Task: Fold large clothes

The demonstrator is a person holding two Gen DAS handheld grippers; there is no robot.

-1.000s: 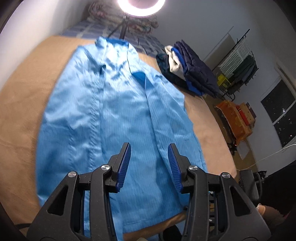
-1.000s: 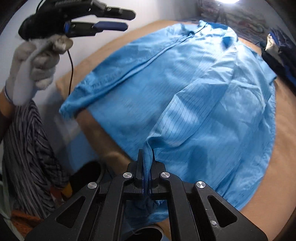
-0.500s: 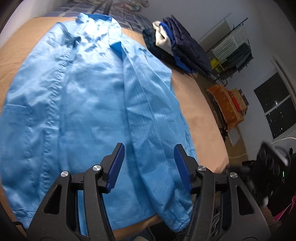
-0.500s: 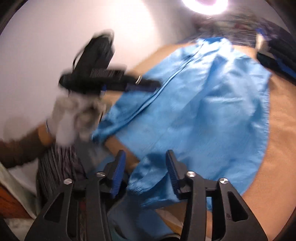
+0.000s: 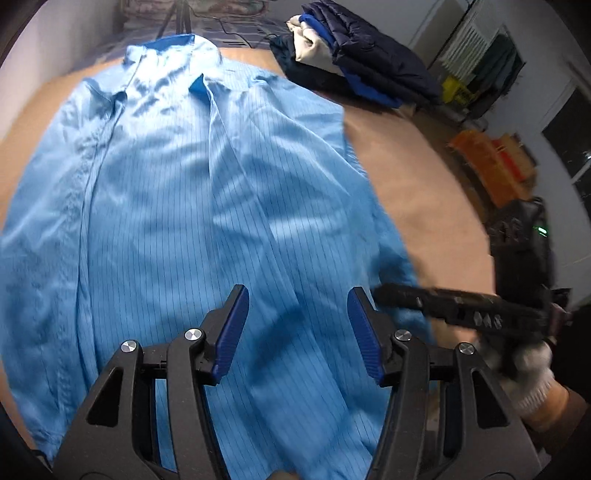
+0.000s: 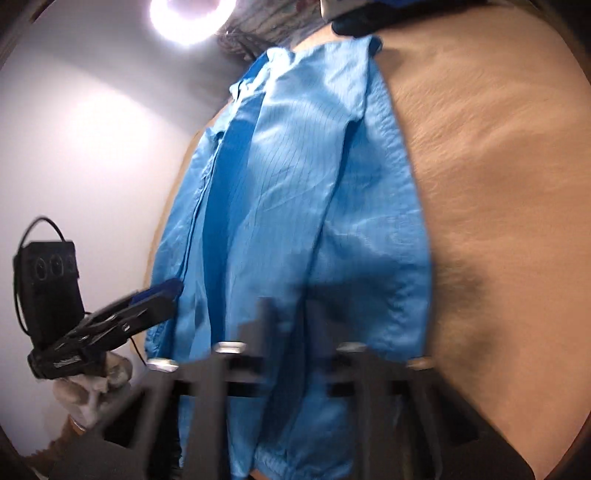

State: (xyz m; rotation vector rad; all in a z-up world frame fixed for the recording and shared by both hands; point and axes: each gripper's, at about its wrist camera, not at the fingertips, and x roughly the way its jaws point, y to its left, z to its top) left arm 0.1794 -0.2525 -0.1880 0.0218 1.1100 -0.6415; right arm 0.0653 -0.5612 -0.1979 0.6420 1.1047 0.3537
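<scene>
Blue pinstriped coat (image 5: 192, 206) lies spread flat, front up, on a tan bedcover (image 5: 417, 192), its collar (image 5: 166, 46) toward twelve o'clock in the left wrist view and its hem toward six o'clock. One sleeve (image 5: 332, 236) is folded in along the body on the three o'clock side, running down to a cuff near the bed's near edge; a closed placket runs down the coat at about nine o'clock. In the right wrist view the same coat (image 6: 295, 221) fills the middle of the frame, with bare bedcover (image 6: 498, 184) stretching away toward three o'clock.

Above the lower part of the coat, the left gripper (image 5: 297, 332) has its blue-padded fingers set wide apart with only fabric showing between them, nothing pinched. The right gripper (image 5: 413, 299) enters that view from four o'clock, a gloved hand (image 5: 524, 373) behind it, its tip over the sleeve's end; from here its opening cannot be read. In its own camera the right gripper (image 6: 288, 325) is heavily blurred, but its two fingers stand apart over the cloth and hold nothing.

A pile of dark folded garments (image 5: 362, 70) sits on the bedcover beyond the coat at one o'clock, apart from it. A ring light (image 6: 192, 14) glows at eleven o'clock in the right wrist view.
</scene>
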